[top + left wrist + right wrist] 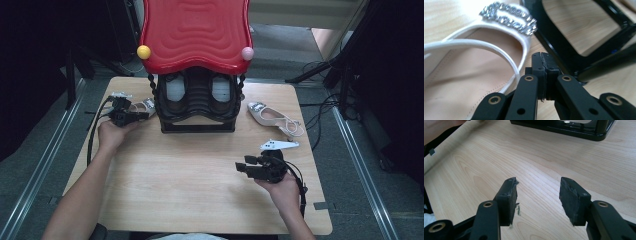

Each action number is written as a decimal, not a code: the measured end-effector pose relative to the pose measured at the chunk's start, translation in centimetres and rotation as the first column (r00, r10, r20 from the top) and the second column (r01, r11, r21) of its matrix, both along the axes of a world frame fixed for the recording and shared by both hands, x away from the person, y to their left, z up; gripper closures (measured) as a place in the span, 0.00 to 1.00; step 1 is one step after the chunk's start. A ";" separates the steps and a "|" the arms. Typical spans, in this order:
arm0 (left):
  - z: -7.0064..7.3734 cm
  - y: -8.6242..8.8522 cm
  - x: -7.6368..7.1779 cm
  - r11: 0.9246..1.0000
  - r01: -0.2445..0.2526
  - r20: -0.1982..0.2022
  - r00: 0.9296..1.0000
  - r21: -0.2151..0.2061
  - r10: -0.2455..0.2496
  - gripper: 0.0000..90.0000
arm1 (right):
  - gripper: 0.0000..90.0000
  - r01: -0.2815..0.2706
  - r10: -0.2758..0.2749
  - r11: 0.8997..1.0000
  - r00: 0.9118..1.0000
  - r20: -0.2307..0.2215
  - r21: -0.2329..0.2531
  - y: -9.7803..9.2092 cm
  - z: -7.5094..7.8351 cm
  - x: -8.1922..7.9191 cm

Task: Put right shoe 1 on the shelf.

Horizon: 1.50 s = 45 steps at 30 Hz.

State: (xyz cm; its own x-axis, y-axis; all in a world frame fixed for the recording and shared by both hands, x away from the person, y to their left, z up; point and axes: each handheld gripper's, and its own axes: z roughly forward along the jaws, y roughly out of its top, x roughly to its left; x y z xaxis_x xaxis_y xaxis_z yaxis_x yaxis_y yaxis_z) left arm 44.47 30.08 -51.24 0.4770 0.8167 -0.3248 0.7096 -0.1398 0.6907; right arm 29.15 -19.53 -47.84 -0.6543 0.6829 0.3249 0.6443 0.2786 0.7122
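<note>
White shoe (474, 82) lies just beside left claw (543, 75).

1. My left gripper (543, 75) is matte black with brass-coloured rivets.
2. The shoe (474, 75) beside it is white, with a beige insole and a silvery, sparkling buckle (510, 17).
3. The rack (197, 107) is glossy black; its top (195, 32) is rippled red, with a yellow ball (143, 51) at the left and a pink ball (247, 53) at the right.
4. The table (190, 170) is pale wood grain.
5. My right gripper (537, 197) is black.
</note>
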 end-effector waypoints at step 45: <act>1.3 14.1 -5.4 0.961 -0.276 -0.011 0.961 -0.015 0.276 1.00 | 0.52 -0.053 0.052 0.998 0.998 -0.025 -0.029 1.7 -0.8 1.0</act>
